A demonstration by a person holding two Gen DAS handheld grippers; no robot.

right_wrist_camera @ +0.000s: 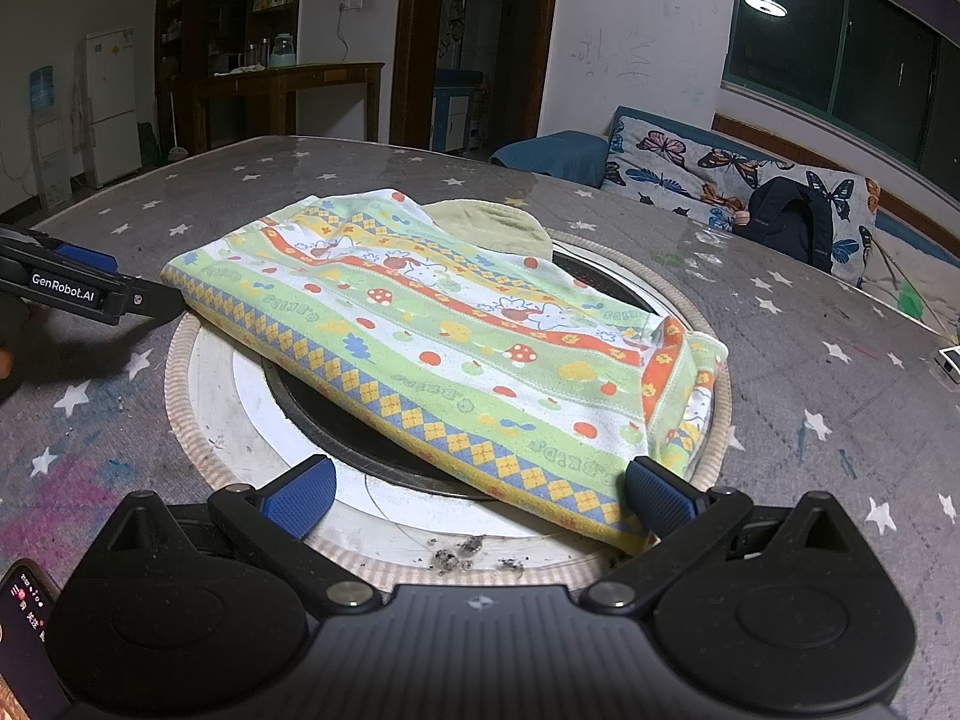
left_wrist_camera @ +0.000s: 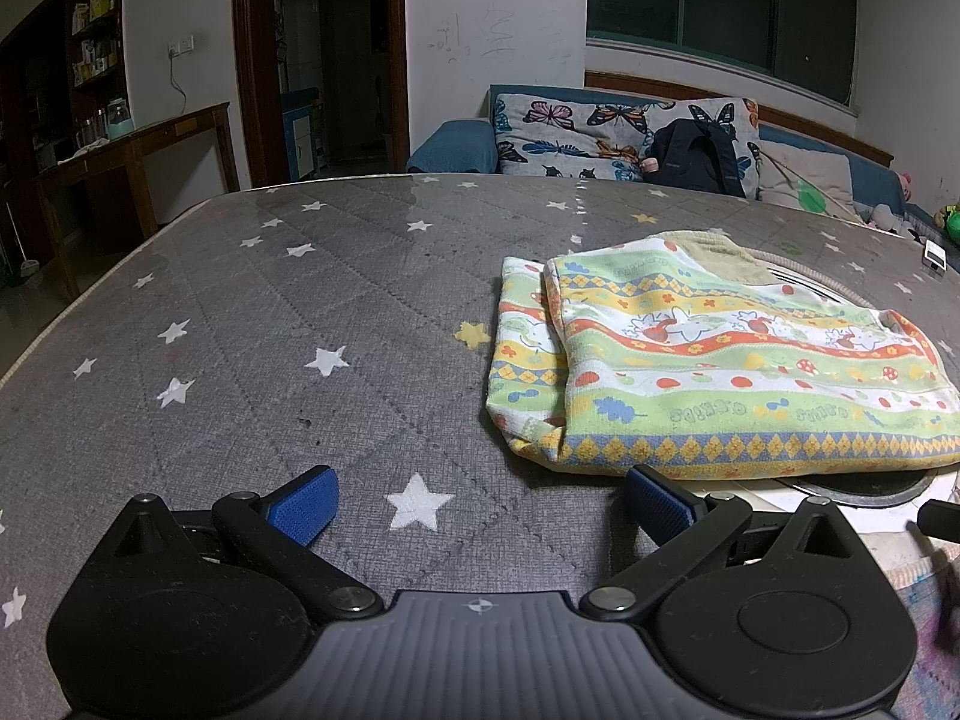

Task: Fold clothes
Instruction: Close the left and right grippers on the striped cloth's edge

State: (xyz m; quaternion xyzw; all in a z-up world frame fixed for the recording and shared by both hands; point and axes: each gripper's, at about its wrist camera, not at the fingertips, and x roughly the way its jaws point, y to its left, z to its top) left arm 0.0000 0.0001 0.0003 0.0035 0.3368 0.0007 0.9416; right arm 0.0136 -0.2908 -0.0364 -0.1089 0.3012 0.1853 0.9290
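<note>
Pastel-striped cotton garment, printed with rabbits, mushrooms and diamond borders, lies folded flat on the grey star-patterned desk, just ahead of the left gripper and right gripper, both released.

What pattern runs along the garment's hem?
Yellow and blue diamonds along the garment hem, clearest in right wrist view.

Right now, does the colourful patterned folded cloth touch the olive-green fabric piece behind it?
Touching. In the right wrist view the patterned cloth lies over the near edge of the olive-green fabric, with no gap between them; the left wrist view shows the same overlap.
</note>
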